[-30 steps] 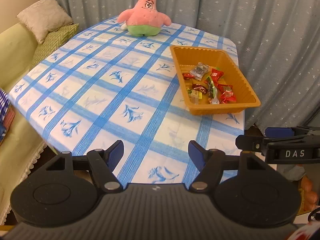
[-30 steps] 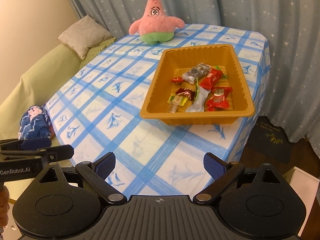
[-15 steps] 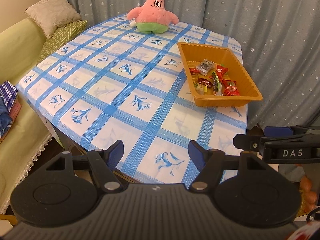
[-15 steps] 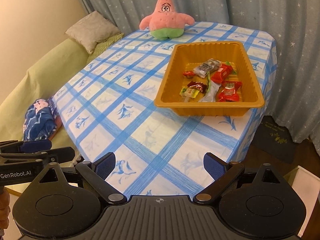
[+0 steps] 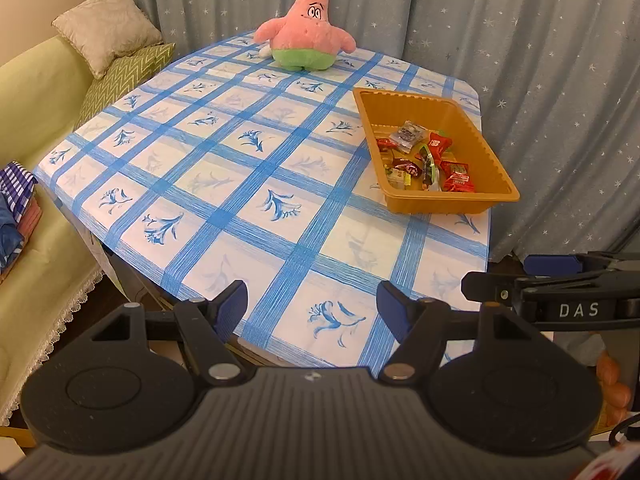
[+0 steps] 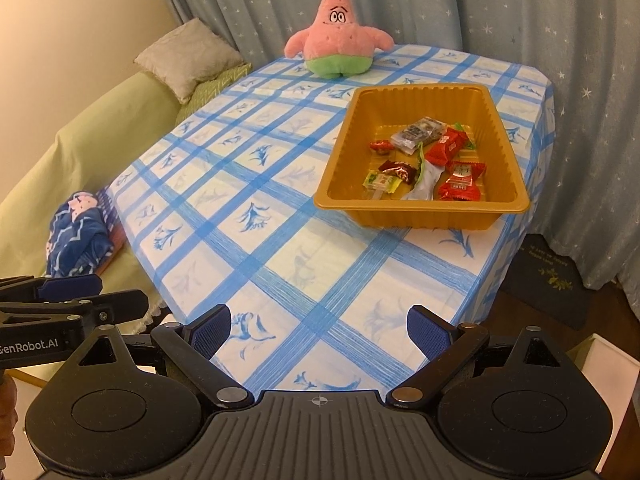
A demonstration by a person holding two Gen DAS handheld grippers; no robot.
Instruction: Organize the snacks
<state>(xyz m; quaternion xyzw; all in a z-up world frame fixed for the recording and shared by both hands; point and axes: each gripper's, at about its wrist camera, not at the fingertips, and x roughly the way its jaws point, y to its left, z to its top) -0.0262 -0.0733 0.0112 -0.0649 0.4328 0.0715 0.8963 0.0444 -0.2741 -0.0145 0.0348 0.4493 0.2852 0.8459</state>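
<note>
An orange plastic tray [image 5: 496,152] [image 6: 336,168] stands at the table's right side and holds several wrapped snacks [image 5: 430,156] [image 6: 430,158], mostly red, one silver, one yellow-green. My left gripper [image 5: 312,304] is open and empty above the table's near edge, well short of the tray. My right gripper [image 6: 319,330] is open and empty over the near edge too, with the tray ahead and slightly right. Each gripper shows at the side of the other's view: the right gripper in the left wrist view [image 5: 560,296], the left gripper in the right wrist view [image 6: 72,312].
A blue-checked tablecloth [image 5: 240,168] covers the table. A pink star plush [image 5: 306,36] [image 6: 338,36] sits at the far edge. A green sofa [image 5: 36,120] with cushions [image 6: 188,56] and folded blue cloth [image 6: 80,236] stands left. Starred curtains [image 5: 520,40] hang behind. A dark mat [image 6: 548,280] lies right.
Both grippers have pulled back from the table and risen a little, so the tray and plush look farther off. Both stay open and empty.
</note>
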